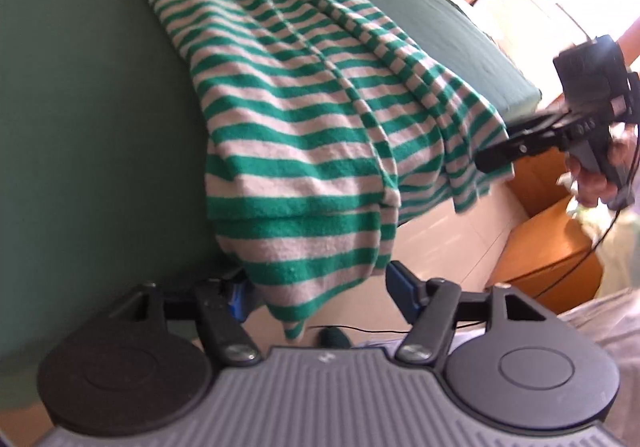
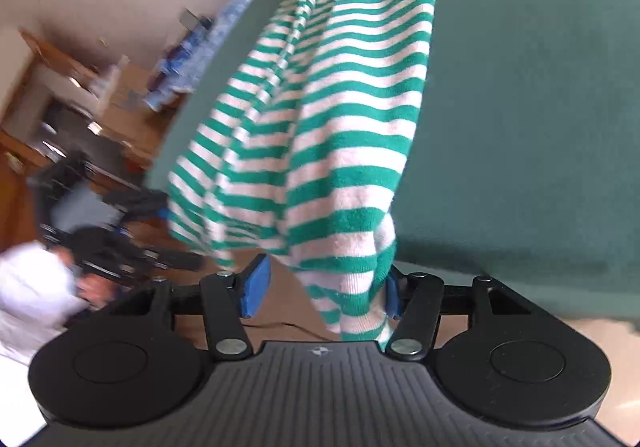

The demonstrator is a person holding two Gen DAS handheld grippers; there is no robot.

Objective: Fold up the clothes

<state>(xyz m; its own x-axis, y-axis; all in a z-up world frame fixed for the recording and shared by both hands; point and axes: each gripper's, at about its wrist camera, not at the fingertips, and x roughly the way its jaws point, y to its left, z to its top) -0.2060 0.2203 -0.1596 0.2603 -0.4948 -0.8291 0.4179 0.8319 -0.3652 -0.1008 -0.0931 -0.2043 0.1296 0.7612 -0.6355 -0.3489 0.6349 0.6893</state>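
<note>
Sweater (image 1: pixel 304 119) is draped over the bed (image 1: pixel 80 95) edge, its hem corners hanging between both sets of jaws. Left gripper (image 1: pixel 316 291) and right gripper (image 2: pixel 324 287) stand half open, pads not pressing — each corner should be seated deep before closing.

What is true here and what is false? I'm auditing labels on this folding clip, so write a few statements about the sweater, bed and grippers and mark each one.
1. The sweater is striped green and white. True.
2. The sweater lies wholly on the bed. False: one end hangs over the bed's edge.
3. The right gripper is clamped shut on the sweater. False: its jaws stand apart, with a gap beside the cloth.
4. Sweater cloth hangs between the jaws of the left gripper. True.
5. The bed is red. False: it is green.
</note>
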